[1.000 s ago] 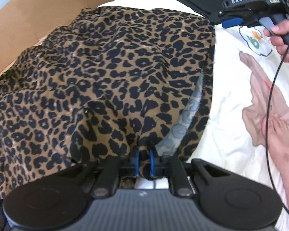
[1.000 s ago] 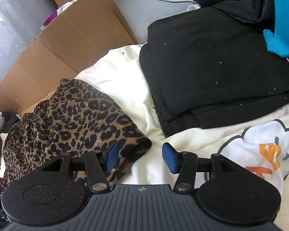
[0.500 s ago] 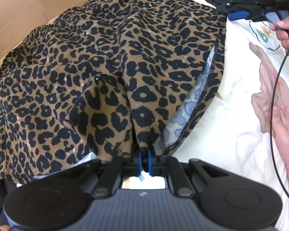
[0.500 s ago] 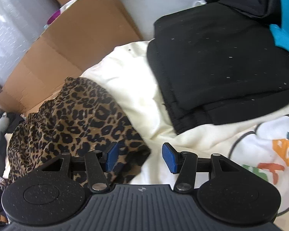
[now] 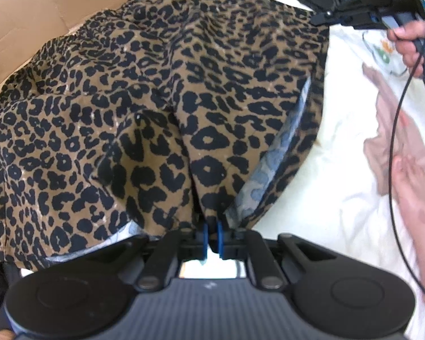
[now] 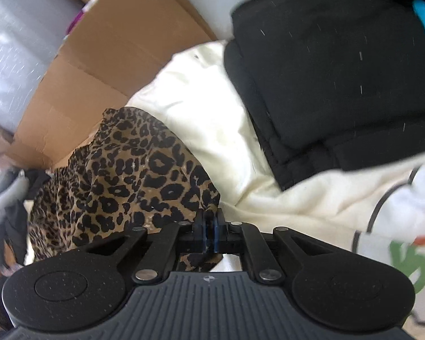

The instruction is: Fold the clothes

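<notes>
Left wrist view: both grippers, left gripper and right gripper, pinch the brown leopard-print fabric garment over a cream quilt.

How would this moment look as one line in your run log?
task: fold clothes | left gripper: shut on leopard-print garment | right gripper: shut on leopard-print garment

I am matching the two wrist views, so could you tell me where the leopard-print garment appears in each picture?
Left wrist: the leopard-print garment fills the centre and left, its near edge pinched by the left gripper.
Right wrist: it lies lower left, one corner clamped in the right gripper.
Shared landmark: the brown cardboard behind the garment.
</notes>
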